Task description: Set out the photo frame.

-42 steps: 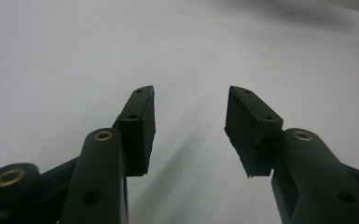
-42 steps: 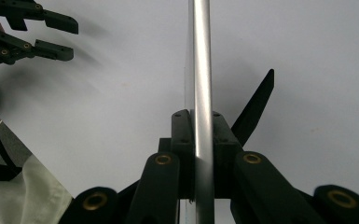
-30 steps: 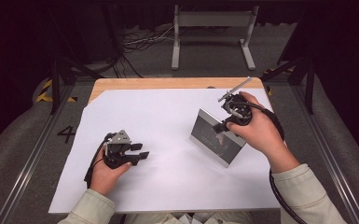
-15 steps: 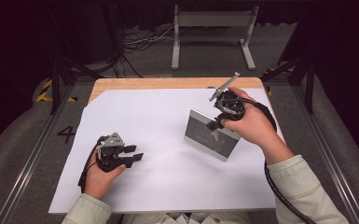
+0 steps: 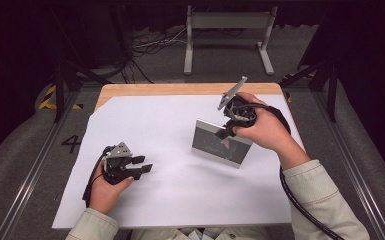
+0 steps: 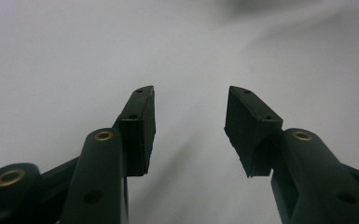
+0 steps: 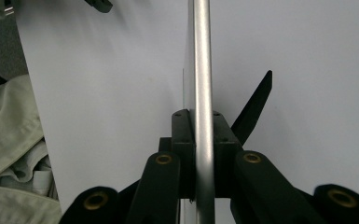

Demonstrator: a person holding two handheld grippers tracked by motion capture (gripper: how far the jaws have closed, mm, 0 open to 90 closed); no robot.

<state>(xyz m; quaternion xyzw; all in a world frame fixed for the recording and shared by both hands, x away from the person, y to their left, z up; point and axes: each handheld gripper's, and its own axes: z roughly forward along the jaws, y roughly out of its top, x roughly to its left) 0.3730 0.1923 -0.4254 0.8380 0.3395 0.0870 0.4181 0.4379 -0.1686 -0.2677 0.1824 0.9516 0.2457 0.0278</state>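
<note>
A white sheet (image 5: 170,200) is spread over most of a wooden table (image 5: 145,89), whose bare edge is seen along the far side. Beyond the table a grey metal stand (image 5: 228,22) is placed on the floor, with loose cables (image 5: 150,45) lying to its left, and dark tripod legs (image 5: 72,75) are set near the far corners. Nothing is found between the two grippers on the sheet. A silver-framed picture frame (image 5: 220,145) is held upright on the right half of the sheet, its lower edge close to the surface; whether it touches the sheet cannot be told. Its top edge is clamped by the right gripper (image 5: 228,129), and in the right gripper view the thin metal edge (image 7: 202,70) is seen pinched between the two pads, with a black prop (image 7: 254,105) jutting out behind the frame on the right. The right hand (image 5: 262,131) is brought in from the near right, the wrist bent so that the jaws point down and toward the left, and the grey plate (image 5: 231,93) on the gripper is tipped up toward the far side. The left gripper (image 5: 142,167) is held low over the near left part of the sheet, lying level with its jaws directed to the right, toward the frame but well apart from it. Its jaws are parted and nothing is gripped, only bare sheet being seen between the pads (image 6: 140,126) in the left gripper view. The left hand (image 5: 107,187) is wrapped around the gripper body from below, the sleeve (image 5: 92,227) entering at the bottom edge.
</note>
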